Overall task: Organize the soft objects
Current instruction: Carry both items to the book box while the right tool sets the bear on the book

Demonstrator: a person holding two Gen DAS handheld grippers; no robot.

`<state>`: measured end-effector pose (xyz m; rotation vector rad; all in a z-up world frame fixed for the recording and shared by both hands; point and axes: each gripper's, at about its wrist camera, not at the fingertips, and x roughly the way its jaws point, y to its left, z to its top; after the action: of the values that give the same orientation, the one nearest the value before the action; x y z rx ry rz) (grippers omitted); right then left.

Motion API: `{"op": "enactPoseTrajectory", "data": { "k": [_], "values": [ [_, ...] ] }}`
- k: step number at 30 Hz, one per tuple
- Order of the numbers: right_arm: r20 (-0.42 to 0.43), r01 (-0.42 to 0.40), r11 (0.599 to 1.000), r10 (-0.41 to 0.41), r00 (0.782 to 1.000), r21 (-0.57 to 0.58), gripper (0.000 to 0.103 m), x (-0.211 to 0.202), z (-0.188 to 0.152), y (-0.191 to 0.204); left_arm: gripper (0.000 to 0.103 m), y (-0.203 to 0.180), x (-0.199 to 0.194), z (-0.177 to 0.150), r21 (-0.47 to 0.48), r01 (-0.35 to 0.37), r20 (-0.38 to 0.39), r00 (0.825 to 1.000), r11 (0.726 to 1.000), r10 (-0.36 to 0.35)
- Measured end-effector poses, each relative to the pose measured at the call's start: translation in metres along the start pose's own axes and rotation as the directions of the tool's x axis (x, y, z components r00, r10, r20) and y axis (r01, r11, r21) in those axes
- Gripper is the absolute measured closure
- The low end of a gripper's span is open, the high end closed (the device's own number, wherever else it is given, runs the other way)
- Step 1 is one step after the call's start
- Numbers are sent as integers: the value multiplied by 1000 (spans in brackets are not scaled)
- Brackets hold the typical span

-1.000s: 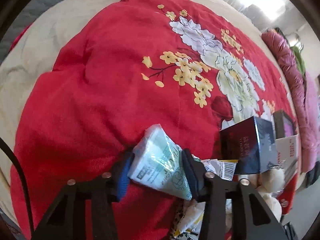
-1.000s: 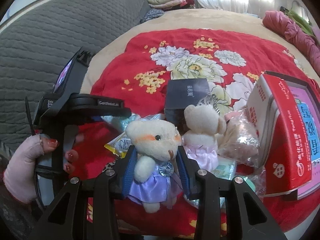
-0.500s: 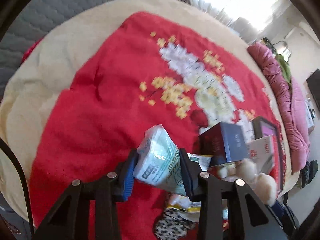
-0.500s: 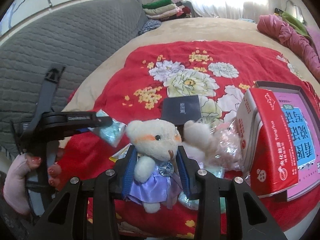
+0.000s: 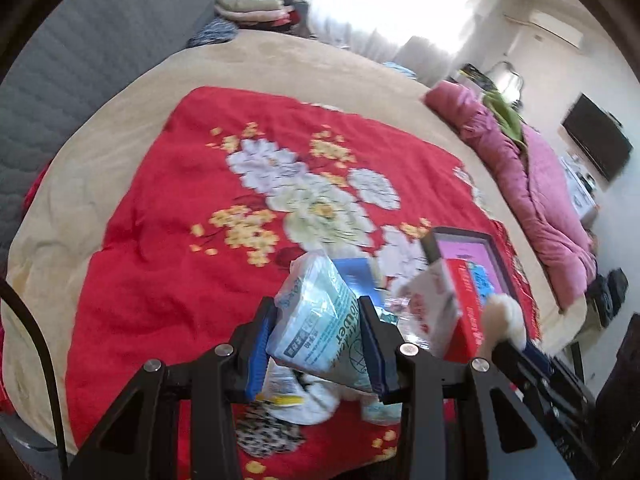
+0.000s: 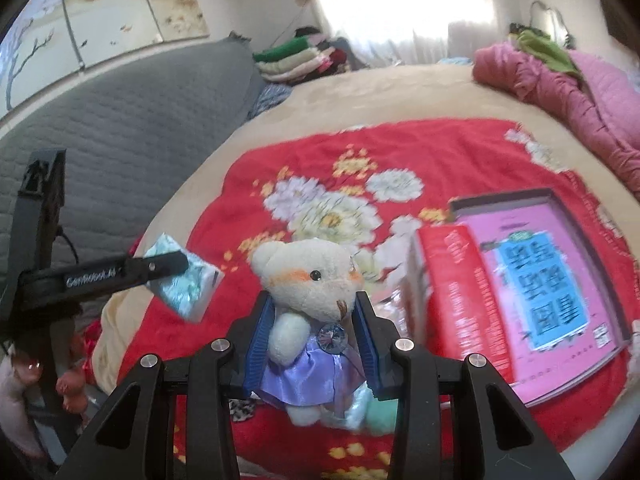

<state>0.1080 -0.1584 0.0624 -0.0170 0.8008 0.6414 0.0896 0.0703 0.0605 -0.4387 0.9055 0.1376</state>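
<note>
My left gripper (image 5: 320,336) is shut on a pale blue-green tissue pack (image 5: 320,320) and holds it high above the red floral blanket (image 5: 160,264). The same pack (image 6: 182,282) and the left gripper show at the left of the right wrist view. My right gripper (image 6: 314,338) is shut on a cream teddy bear in a purple dress (image 6: 308,304), lifted above the blanket (image 6: 304,160). The bear's head (image 5: 504,324) shows at the right of the left wrist view. More soft packets (image 5: 296,396) lie below the left gripper.
A red box (image 6: 452,304) stands against a pink-lined open box (image 6: 560,280) on the blanket's right. A dark blue box (image 5: 356,276) lies behind the tissue pack. A pink quilt (image 5: 532,184) lies along the bed's far right. A grey padded headboard (image 6: 132,120) is at the left.
Both grippers have risen well above the bed with their loads still held. The second teddy bear and the pile have dropped out of the right wrist view.
</note>
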Motion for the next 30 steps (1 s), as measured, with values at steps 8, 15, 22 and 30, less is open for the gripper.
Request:
{"op": "enactPoseTrajectory", "data": {
  "k": [8, 15, 22, 30],
  "values": [
    [65, 49, 999, -50, 997, 18, 62, -33, 10, -24, 63, -63, -9, 0, 108, 37, 8, 999, 993, -38],
    [114, 57, 997, -62, 992, 47, 62, -60, 14, -56, 63, -110, -3, -6, 183, 62, -17, 998, 981, -60],
    [114, 123, 987, -135, 984, 103, 62, -81, 11, -92, 63, -158, 5, -19, 255, 91, -53, 995, 963, -80],
    [142, 165, 967, -195, 971, 196, 62, -107, 10, -145, 63, -209, 22, -26, 321, 132, -96, 990, 938, -106]
  ]
}}
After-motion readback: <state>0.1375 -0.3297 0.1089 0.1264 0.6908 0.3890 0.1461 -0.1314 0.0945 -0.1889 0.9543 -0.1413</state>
